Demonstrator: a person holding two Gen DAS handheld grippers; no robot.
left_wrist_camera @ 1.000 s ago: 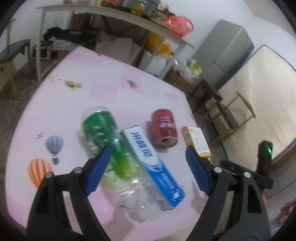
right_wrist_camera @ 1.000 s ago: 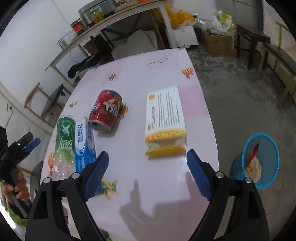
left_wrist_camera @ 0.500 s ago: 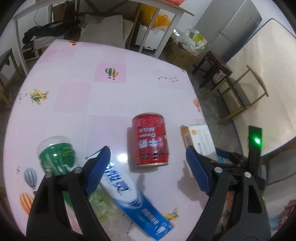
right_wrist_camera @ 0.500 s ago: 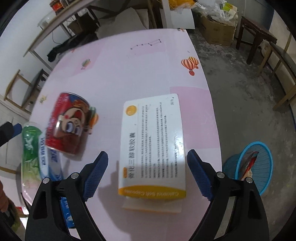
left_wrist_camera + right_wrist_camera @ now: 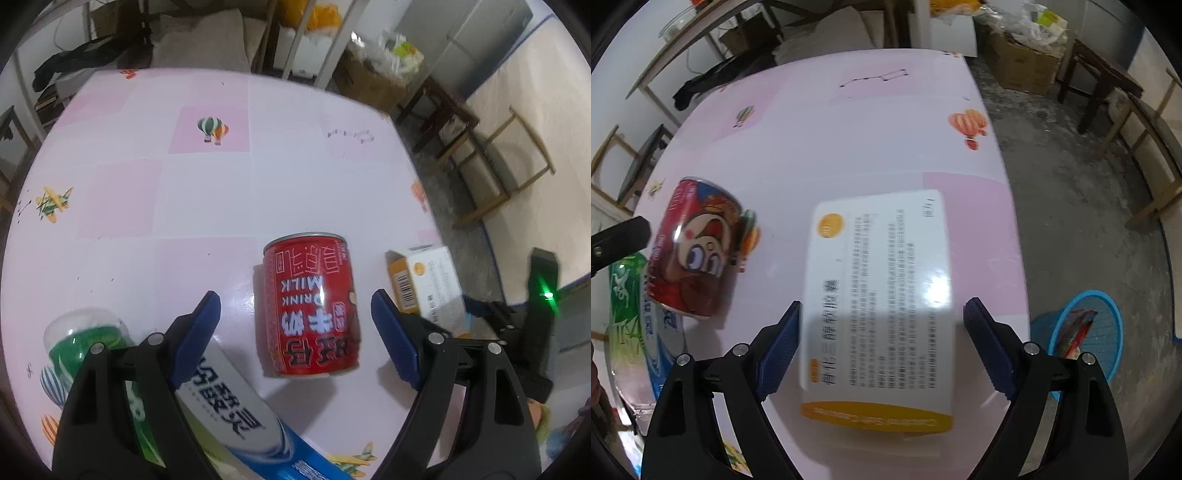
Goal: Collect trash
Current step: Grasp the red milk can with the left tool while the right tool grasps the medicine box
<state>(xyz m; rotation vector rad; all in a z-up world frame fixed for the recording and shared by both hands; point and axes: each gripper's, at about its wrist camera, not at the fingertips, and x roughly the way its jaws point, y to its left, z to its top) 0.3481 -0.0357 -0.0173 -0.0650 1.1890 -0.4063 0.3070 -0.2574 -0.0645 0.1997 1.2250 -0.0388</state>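
The left gripper (image 5: 295, 332) is wide open around the red can (image 5: 311, 306) lying at 6 o'clock. The right gripper (image 5: 882, 343) is wide open around the white box (image 5: 879, 295) at 6 o'clock.

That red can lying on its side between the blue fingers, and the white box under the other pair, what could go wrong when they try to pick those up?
The red can lies on its side, so it may roll off if the open left gripper closes unevenly. The white box nearly fills the open right gripper, so a finger could catch its edge and push it instead. The box also sits near the table edge above the blue basket; a shove might drop it.
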